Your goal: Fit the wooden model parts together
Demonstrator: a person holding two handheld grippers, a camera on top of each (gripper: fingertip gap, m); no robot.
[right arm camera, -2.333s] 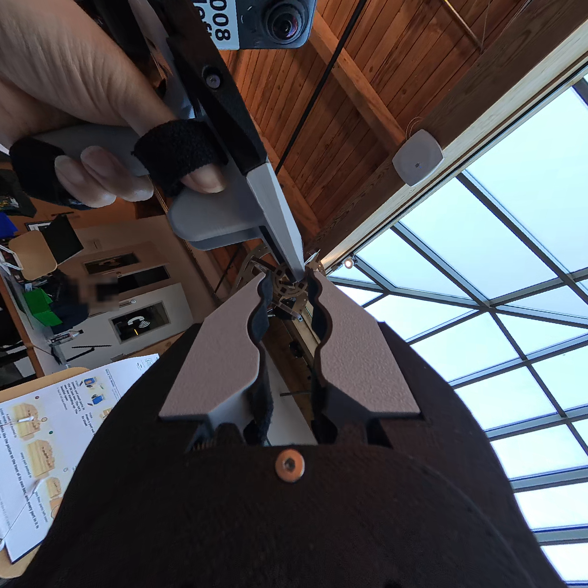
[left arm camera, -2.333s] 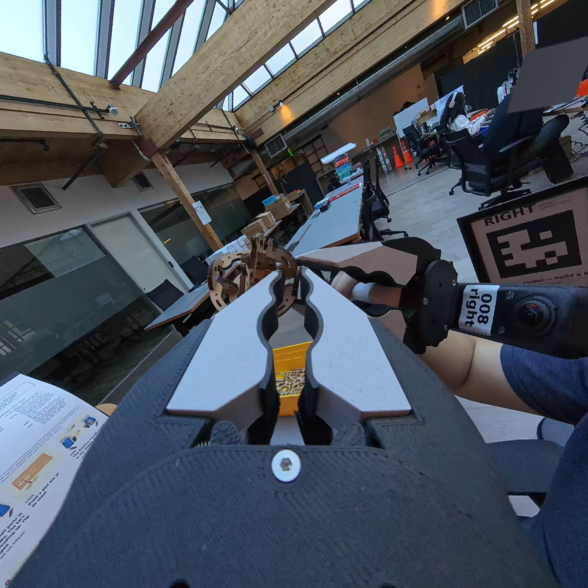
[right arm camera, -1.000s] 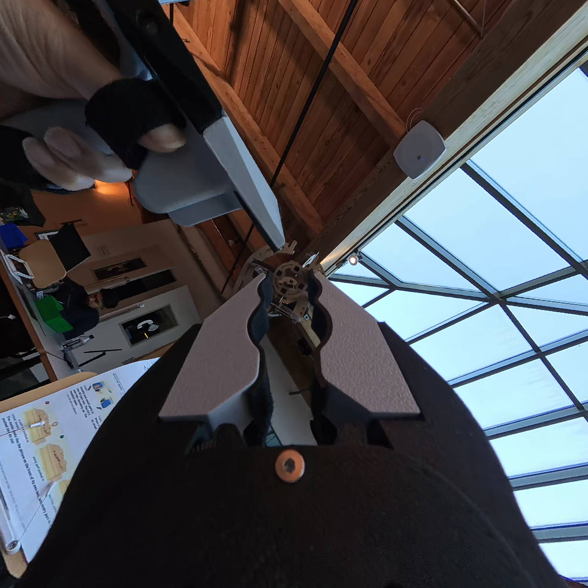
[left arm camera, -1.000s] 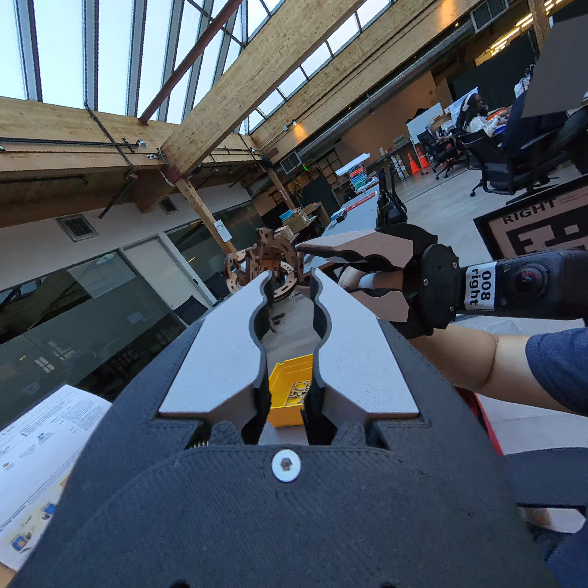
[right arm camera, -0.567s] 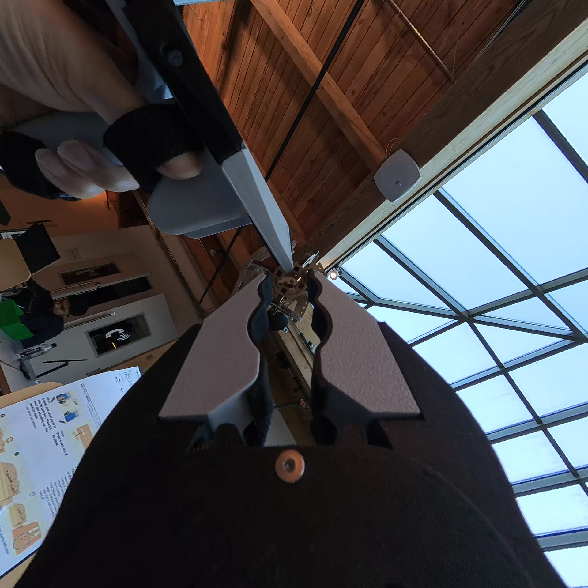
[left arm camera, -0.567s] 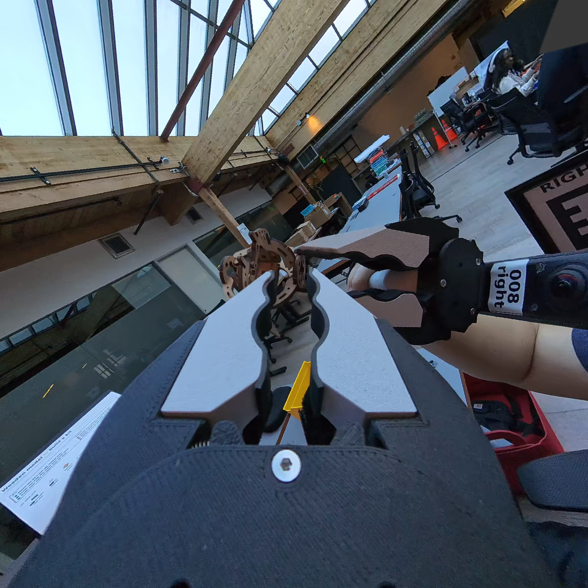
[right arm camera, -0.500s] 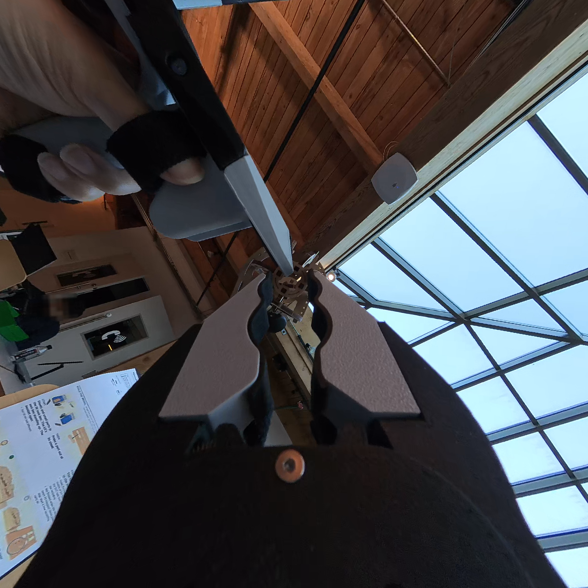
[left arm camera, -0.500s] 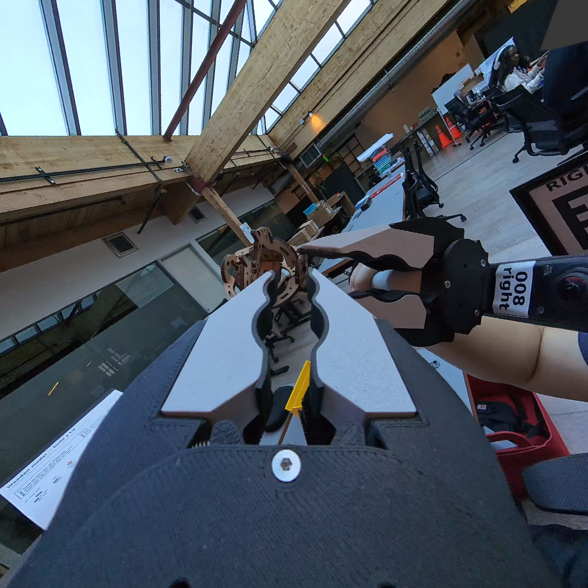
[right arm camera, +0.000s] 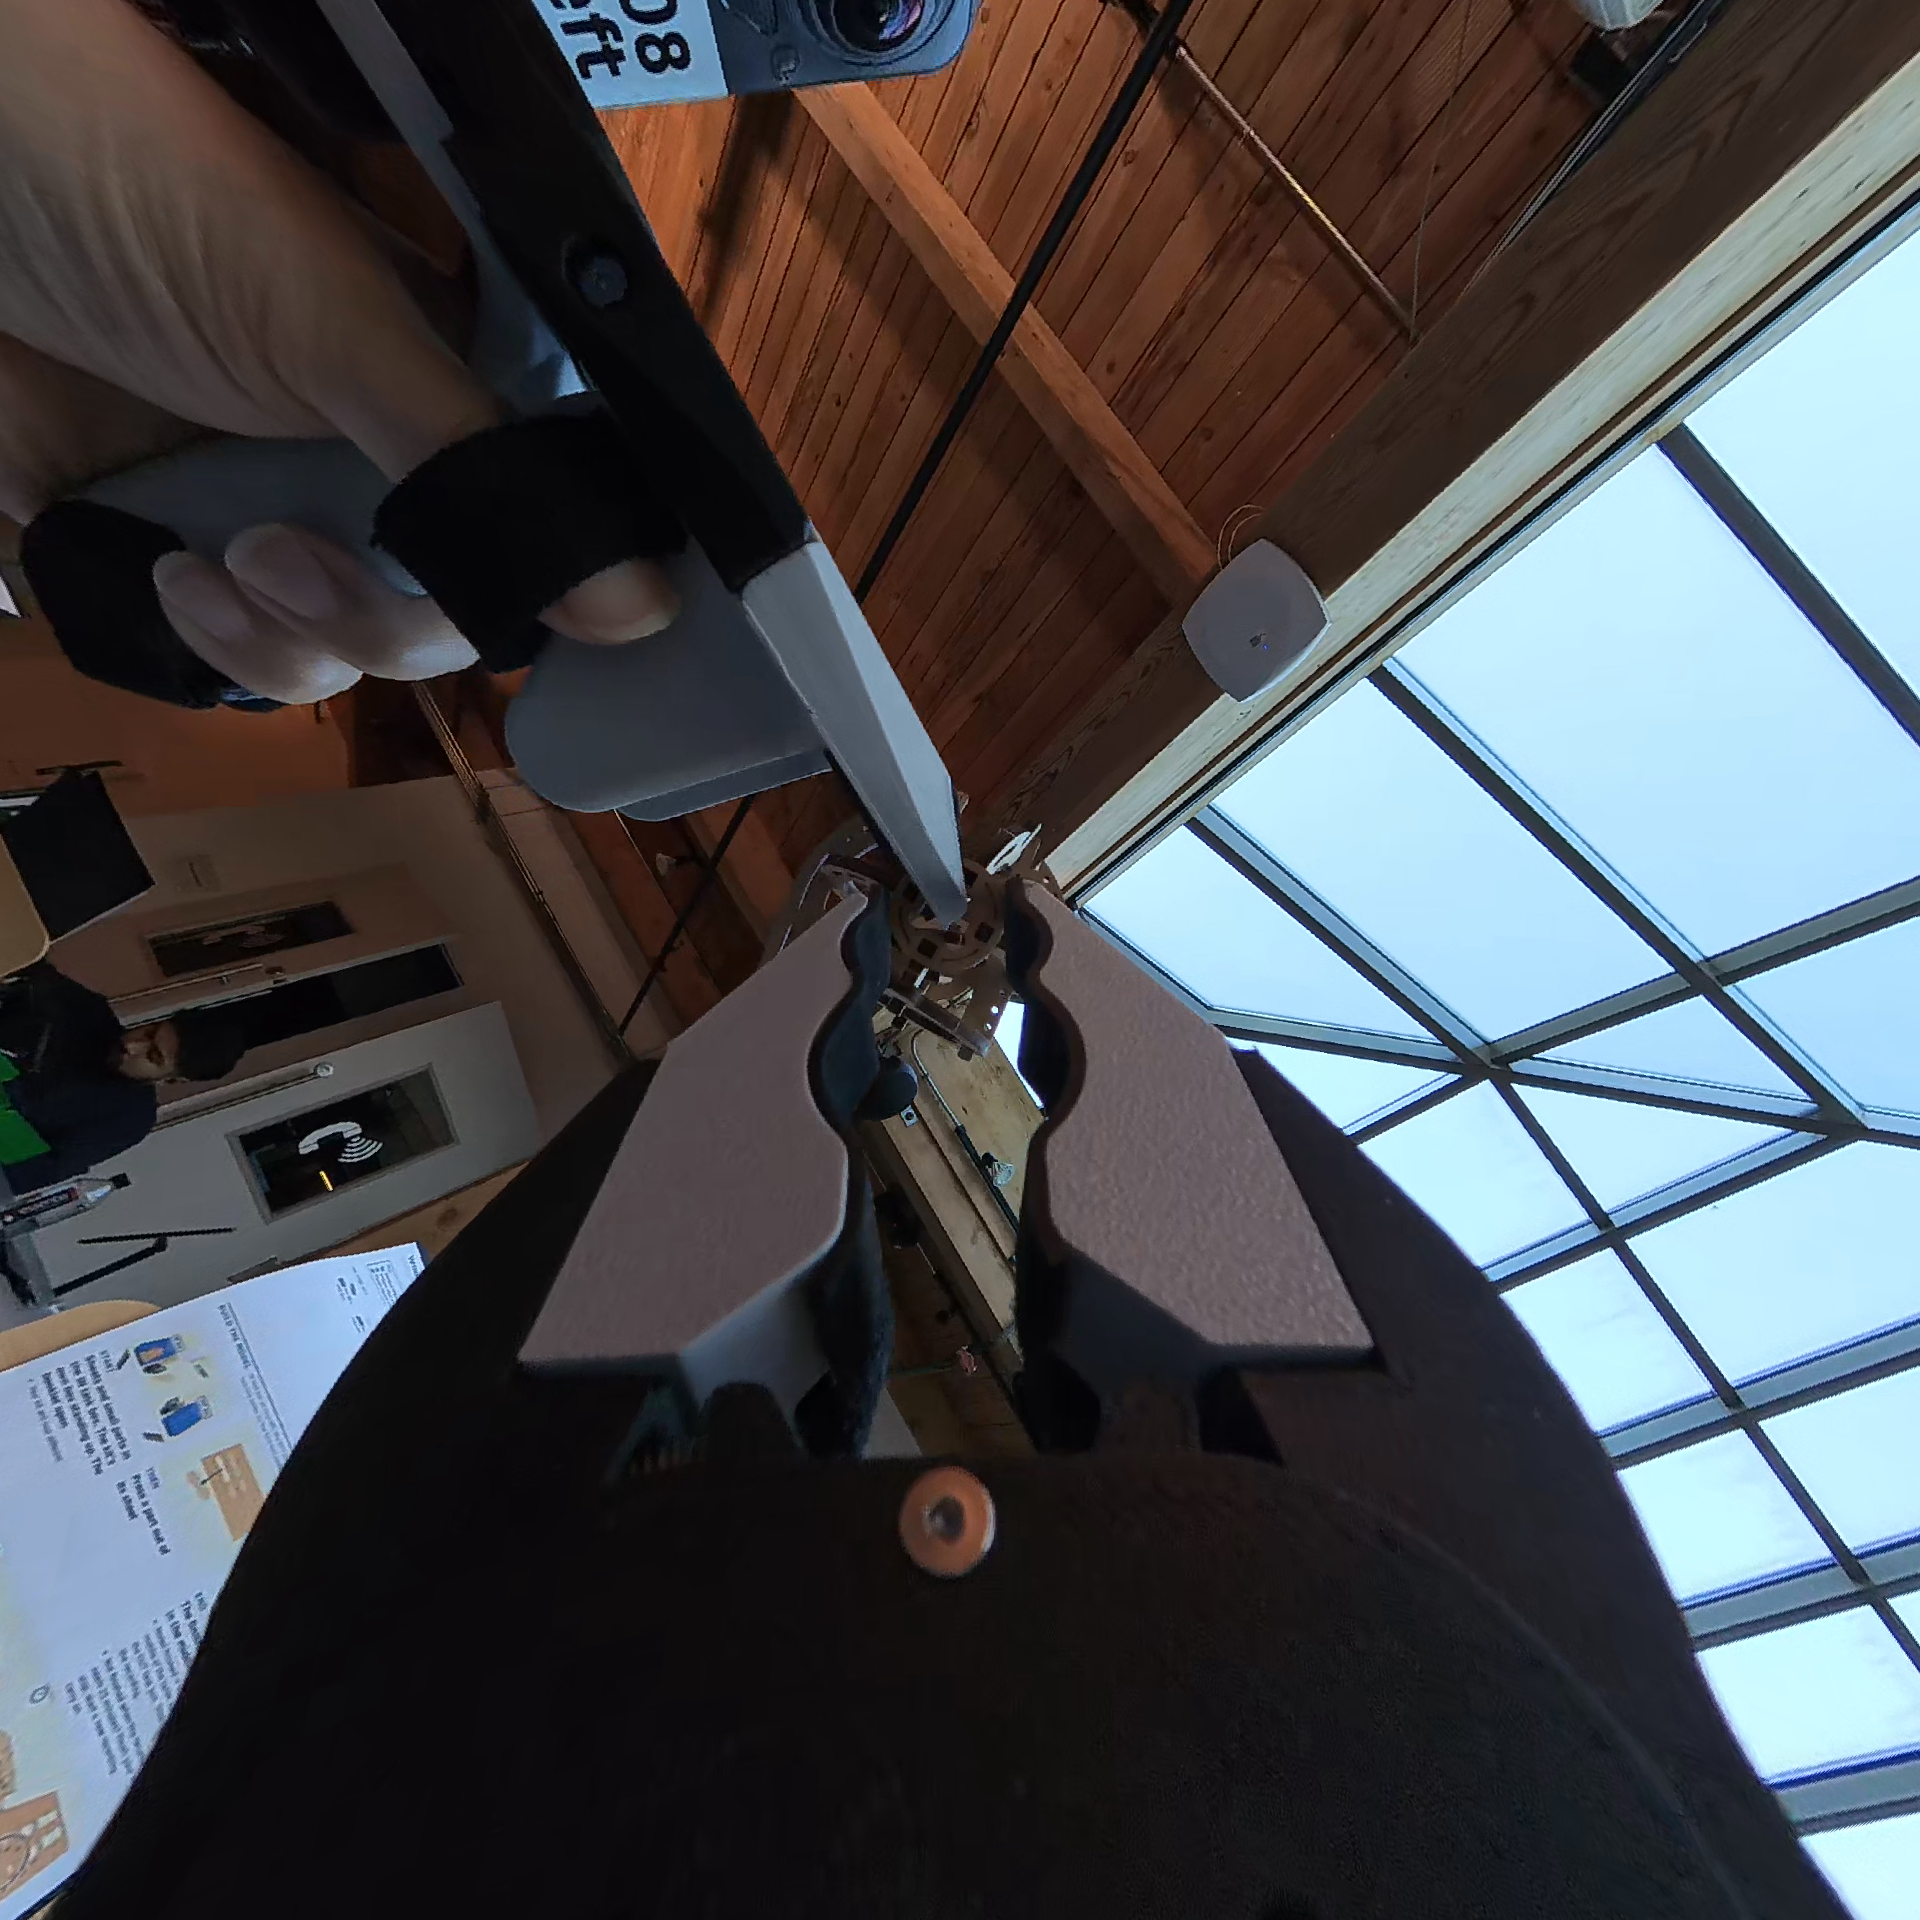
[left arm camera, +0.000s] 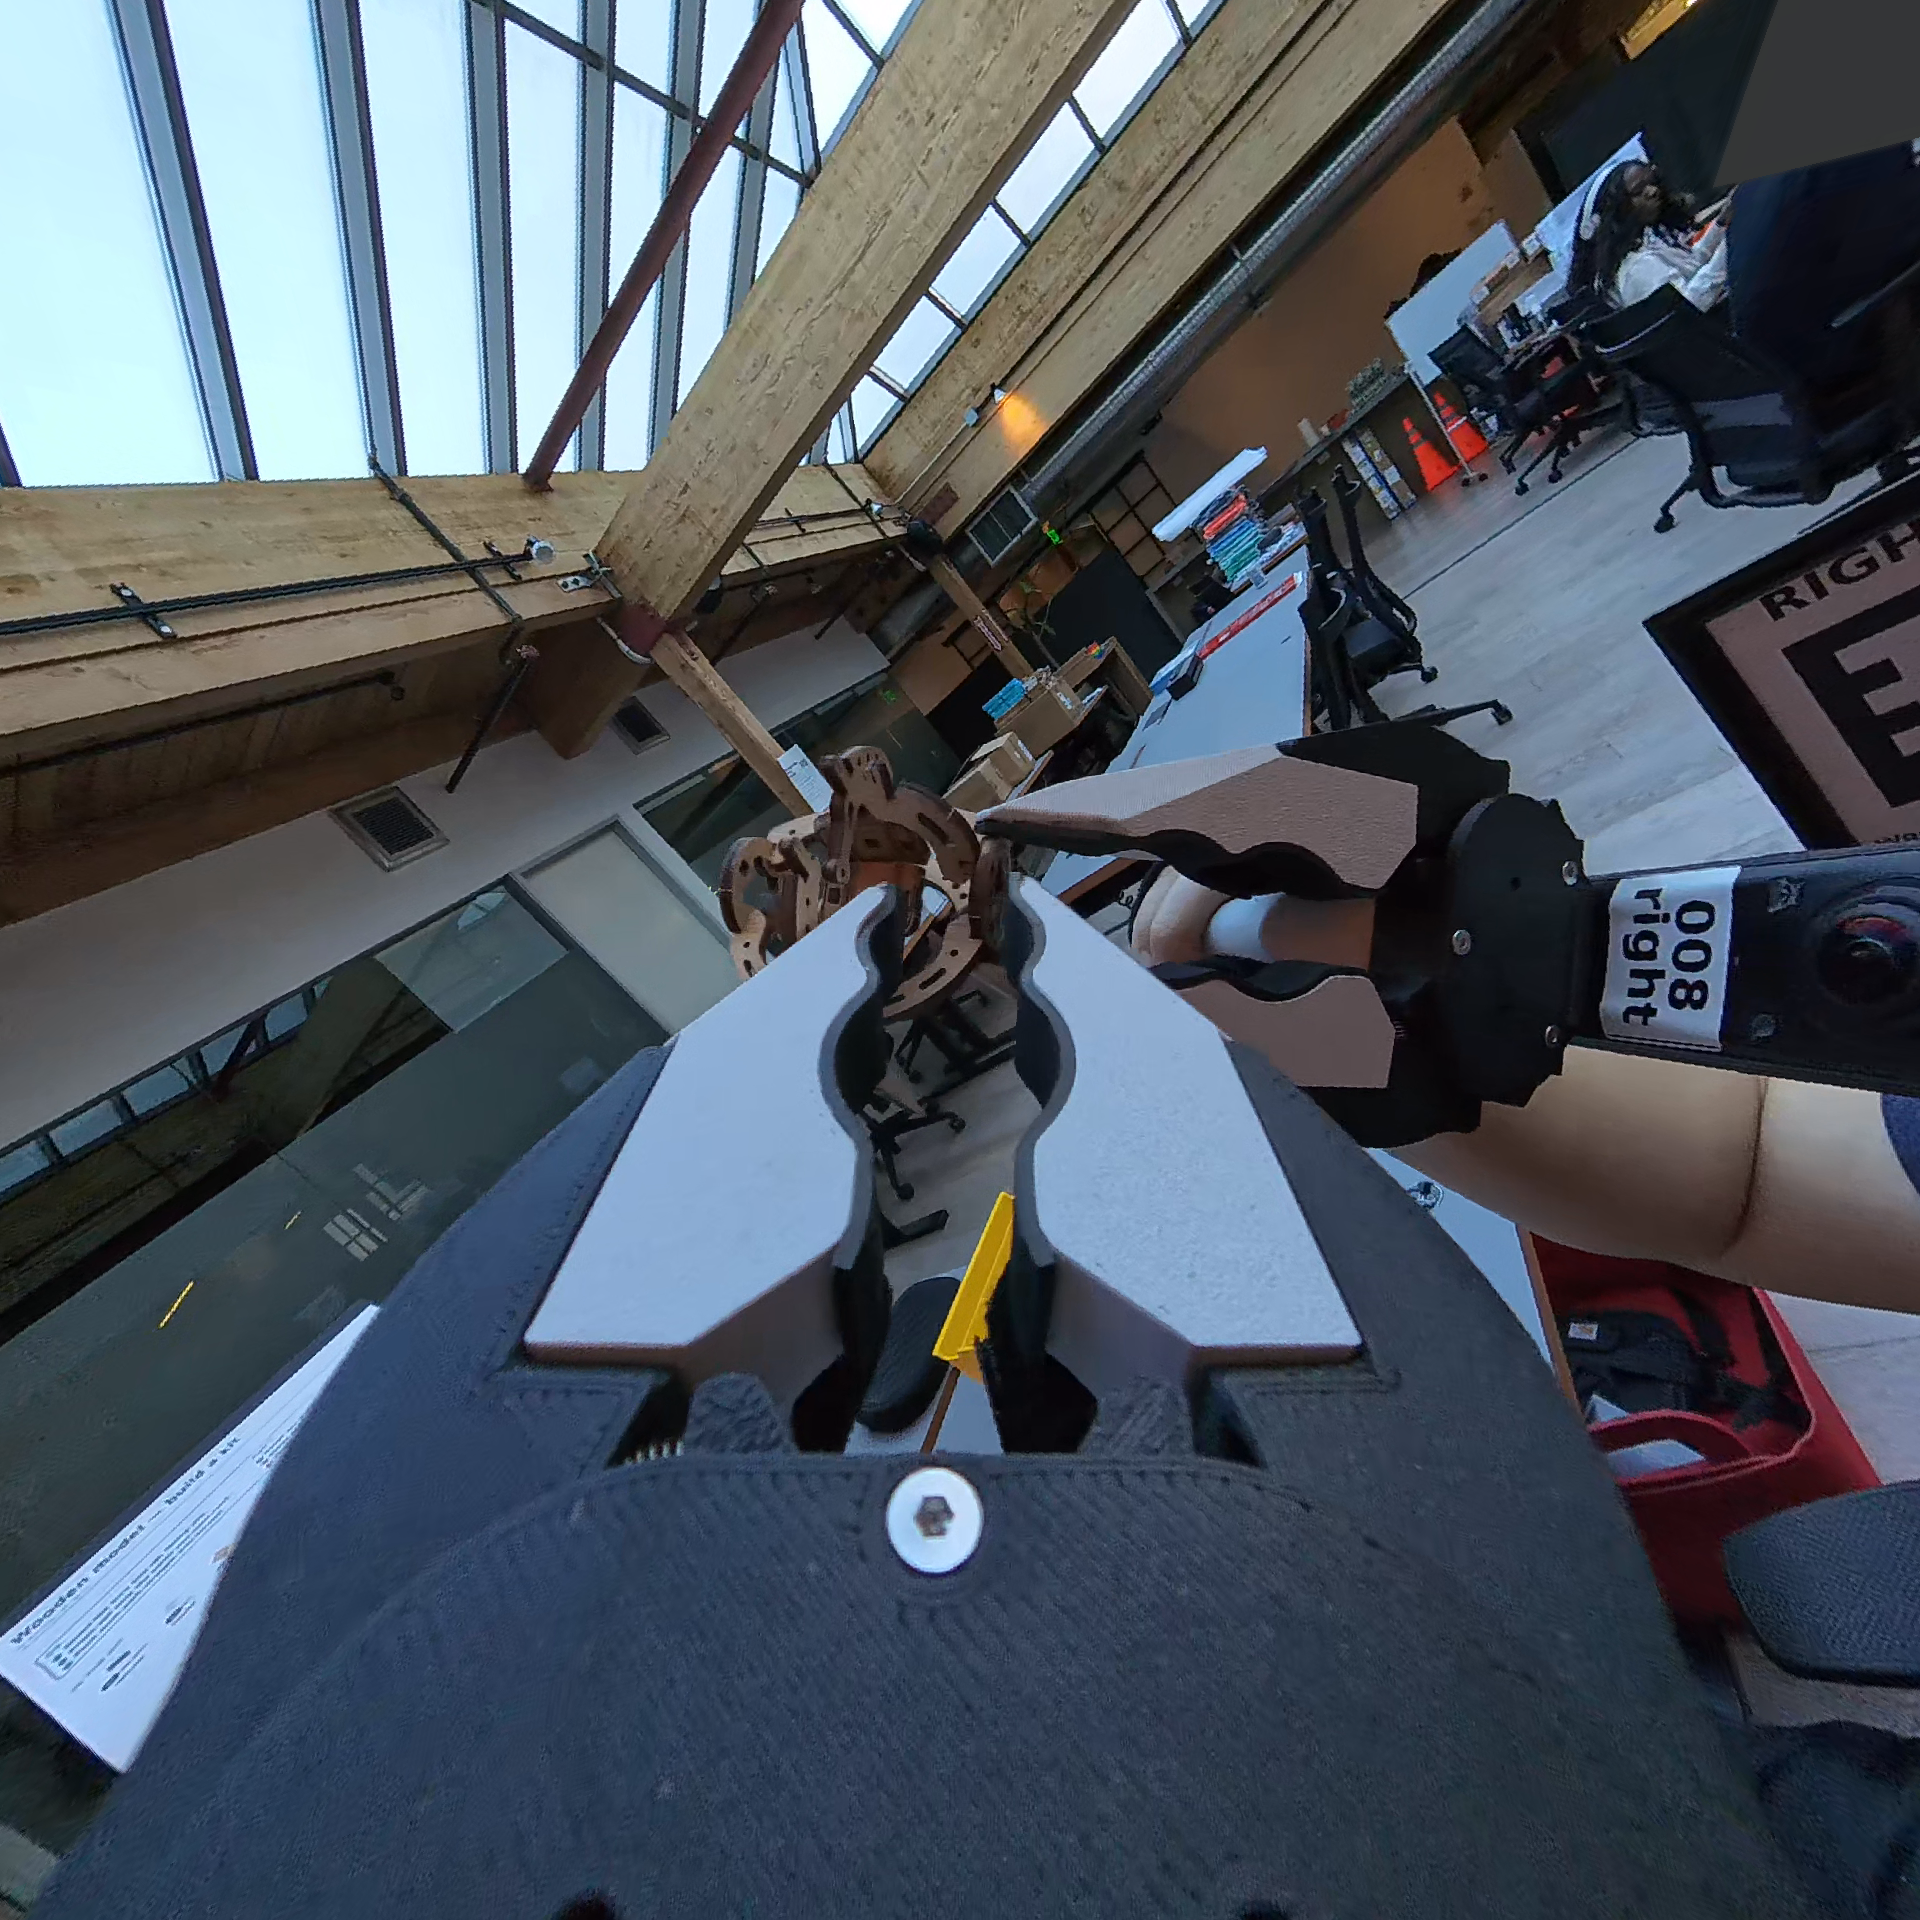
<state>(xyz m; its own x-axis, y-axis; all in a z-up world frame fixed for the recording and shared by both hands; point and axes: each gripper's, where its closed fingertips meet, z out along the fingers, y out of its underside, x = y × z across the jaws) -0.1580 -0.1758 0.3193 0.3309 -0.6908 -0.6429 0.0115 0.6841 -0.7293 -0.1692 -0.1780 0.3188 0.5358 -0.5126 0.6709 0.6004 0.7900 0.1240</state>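
wooden model (left arm camera: 868, 888) held up in the air, pinched between the fingertips of the left gripper (left arm camera: 943, 902), right gripper (right arm camera: 940, 914) closed on its other side, the two tips crossing, paper sheet (right arm camera: 114, 1475) below

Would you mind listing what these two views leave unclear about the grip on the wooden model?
- Left wrist view: the left gripper fingertips cover where they meet the wooden model.
- Right wrist view: the model is small; the right gripper contact is unclear.
- Joints between parts: too small.
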